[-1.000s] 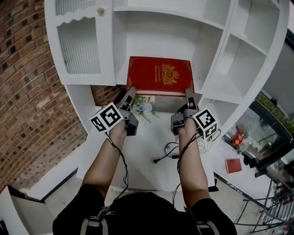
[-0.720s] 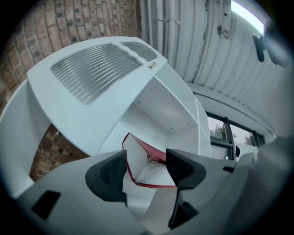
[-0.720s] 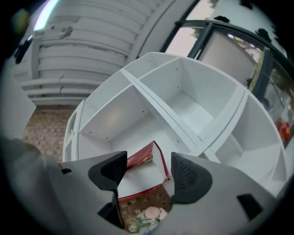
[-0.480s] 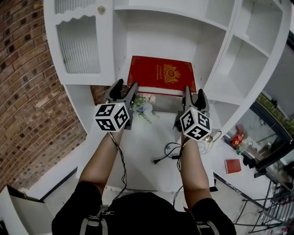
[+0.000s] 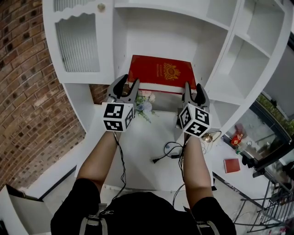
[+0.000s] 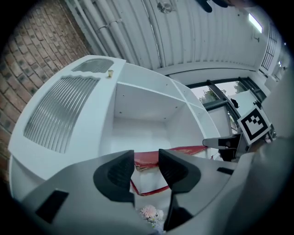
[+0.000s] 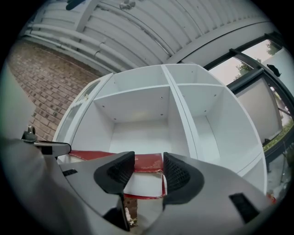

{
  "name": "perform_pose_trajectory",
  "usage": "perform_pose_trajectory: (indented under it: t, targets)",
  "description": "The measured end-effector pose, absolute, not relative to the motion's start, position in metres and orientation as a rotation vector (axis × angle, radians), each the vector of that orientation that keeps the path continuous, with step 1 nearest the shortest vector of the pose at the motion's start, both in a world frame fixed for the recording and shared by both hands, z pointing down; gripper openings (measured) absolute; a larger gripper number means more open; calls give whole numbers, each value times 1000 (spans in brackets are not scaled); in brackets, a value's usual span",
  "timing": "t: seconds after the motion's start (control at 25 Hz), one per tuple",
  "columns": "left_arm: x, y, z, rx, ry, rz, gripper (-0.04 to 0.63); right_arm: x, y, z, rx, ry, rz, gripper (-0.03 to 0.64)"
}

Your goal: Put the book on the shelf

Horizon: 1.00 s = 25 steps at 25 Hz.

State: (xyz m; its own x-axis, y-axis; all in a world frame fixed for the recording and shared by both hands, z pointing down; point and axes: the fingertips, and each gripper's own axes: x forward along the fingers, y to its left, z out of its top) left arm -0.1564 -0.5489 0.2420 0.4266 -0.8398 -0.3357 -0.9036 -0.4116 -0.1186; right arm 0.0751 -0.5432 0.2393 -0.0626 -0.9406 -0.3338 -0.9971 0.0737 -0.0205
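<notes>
Closing on empty air, the jaws of both grippers stand a moderate way apart just in front of the red book (image 5: 160,73). The pads press on nothing. The book shows only beyond each gap, one of its near corners framed between each pair of jaws in that gripper's own view.

The book lies flat, its gold-crested cover up, on the floor of the middle compartment of the white shelf unit (image 5: 216,87). Its near edge runs along that shelf's front edge, with the white page block facing the person. It fills most of the compartment's width.

The left gripper (image 5: 128,82) is raised at the book's near left corner and the right gripper (image 5: 194,87) at its near right corner. Each is close to the book but not touching it, the marker cubes turned toward the person and both forearms stretched forward.

Below the shelf, a small bunch of pale flowers (image 5: 144,106) sits at the back edge of the white desk (image 5: 147,133), between the two grippers. A black cable (image 5: 167,151) curls toward the desk's front right.

A ribbed cabinet door (image 5: 77,43) with a gold knob (image 5: 100,7) closes the compartment left of the book. A brick wall (image 5: 27,92) stands beyond the unit's left side.
</notes>
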Motion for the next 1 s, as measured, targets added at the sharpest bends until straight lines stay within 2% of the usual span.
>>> perform_pose_trajectory:
  t: [1.0]
  targets:
    - [-151, -604, 233, -2454, 1609, 268, 172, 81, -592, 232, -2016, 2144, 190, 212]
